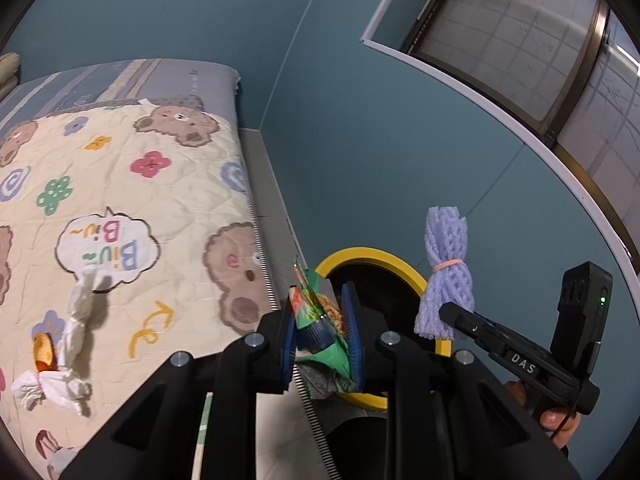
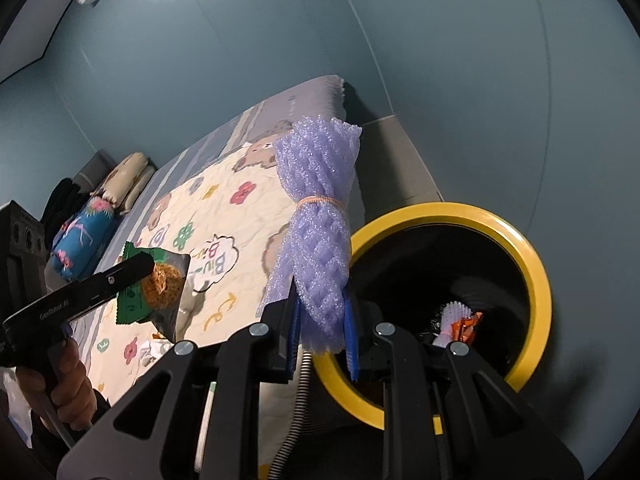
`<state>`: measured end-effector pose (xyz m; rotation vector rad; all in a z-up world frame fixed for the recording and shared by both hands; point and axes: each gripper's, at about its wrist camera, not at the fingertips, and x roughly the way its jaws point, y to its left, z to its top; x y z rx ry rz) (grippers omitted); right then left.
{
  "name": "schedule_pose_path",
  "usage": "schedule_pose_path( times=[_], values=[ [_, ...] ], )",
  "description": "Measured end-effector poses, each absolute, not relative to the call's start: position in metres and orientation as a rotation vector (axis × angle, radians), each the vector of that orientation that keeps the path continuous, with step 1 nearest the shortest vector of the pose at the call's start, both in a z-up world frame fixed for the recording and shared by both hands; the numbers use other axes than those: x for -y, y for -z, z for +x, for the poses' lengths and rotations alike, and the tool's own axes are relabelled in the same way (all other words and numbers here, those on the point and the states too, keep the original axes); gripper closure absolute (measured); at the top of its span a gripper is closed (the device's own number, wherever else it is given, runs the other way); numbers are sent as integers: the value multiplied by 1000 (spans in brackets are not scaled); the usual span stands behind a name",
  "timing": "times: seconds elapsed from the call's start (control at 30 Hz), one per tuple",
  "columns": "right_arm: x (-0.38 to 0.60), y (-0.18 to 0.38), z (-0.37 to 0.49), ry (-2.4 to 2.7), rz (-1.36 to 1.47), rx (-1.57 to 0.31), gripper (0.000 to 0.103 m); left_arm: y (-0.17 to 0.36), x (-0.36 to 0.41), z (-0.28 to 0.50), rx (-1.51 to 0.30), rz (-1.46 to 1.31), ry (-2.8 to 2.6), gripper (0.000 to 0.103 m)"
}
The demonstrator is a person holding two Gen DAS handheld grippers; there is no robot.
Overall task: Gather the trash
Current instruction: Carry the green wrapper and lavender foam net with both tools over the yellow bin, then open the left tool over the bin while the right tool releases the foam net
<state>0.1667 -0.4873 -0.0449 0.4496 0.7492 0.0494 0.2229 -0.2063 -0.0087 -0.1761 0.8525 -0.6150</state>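
My left gripper point(image 1: 322, 328) is shut on a green snack wrapper point(image 1: 320, 320), held just in front of the yellow-rimmed black bin point(image 1: 362, 254). The wrapper also shows in the right wrist view point(image 2: 154, 284). My right gripper point(image 2: 322, 320) is shut on a purple foam net bundle point(image 2: 316, 216) tied with a rubber band, held at the left edge of the bin's rim point(image 2: 532, 264). The bundle shows in the left wrist view point(image 1: 446, 272) to the right of the bin. Crumpled white tissues point(image 1: 74, 332) and an orange scrap point(image 1: 43, 350) lie on the bed quilt.
The bed with a bear-print quilt point(image 1: 132, 184) fills the left. A teal wall point(image 1: 360, 120) and a window point(image 1: 520, 40) stand behind. The bin holds a foam net and an orange wrapper point(image 2: 464, 326). Pillows point(image 2: 84, 224) lie at the bed's far end.
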Motion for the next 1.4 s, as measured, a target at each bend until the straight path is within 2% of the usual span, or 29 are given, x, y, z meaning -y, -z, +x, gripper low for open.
schedule_pose_path(
  times=[1.17,1.3,1.4],
  values=[
    [560,137,200,106,585,-873,85,91,325,264,-1017,-66,680,81],
    [560,141,204,114,586,-882,84,94,324,264,-1026,-86,690,74],
    [558,141,205,124,589,-886,83,93,321,263,-1019,-93,690,59]
  ],
)
